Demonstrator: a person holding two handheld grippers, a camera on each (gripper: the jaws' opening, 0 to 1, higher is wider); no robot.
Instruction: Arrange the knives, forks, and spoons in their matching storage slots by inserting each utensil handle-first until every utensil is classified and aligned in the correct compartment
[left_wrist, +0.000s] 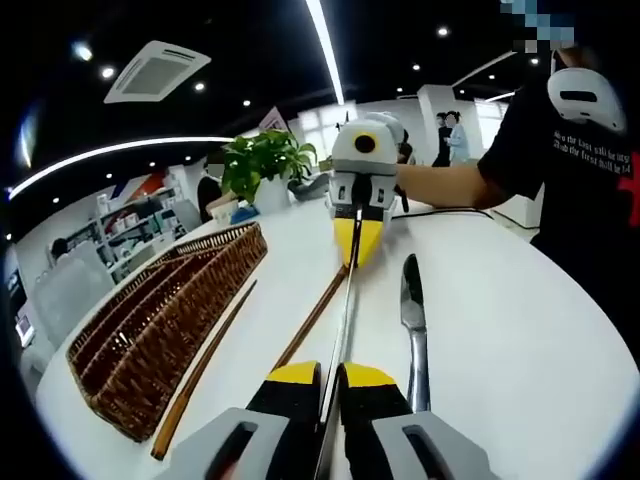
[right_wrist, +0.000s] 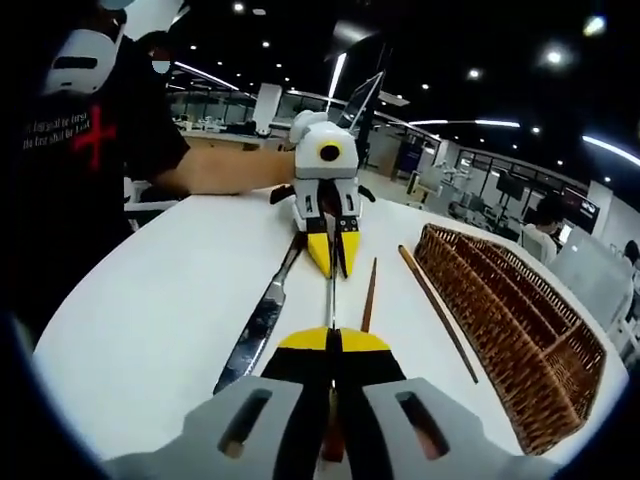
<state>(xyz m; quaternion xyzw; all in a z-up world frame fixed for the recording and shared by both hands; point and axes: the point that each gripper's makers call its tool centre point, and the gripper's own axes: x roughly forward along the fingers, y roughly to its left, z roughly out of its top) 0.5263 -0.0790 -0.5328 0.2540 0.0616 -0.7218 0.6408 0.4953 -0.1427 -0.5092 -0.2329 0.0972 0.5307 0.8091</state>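
Both hand-held grippers (left_wrist: 333, 375) (right_wrist: 333, 345) clamped on one thin utensil (left_wrist: 346, 300), type unclear; knife (left_wrist: 413, 300) alongside.

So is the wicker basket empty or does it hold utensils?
Seemingly empty: the wicker basket shows bare slots; the knife lies on the table.

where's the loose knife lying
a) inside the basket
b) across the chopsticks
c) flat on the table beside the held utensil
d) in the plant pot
c: the knife lies flat on the white table beside the thin utensil both grippers clamp, apart from the basket.
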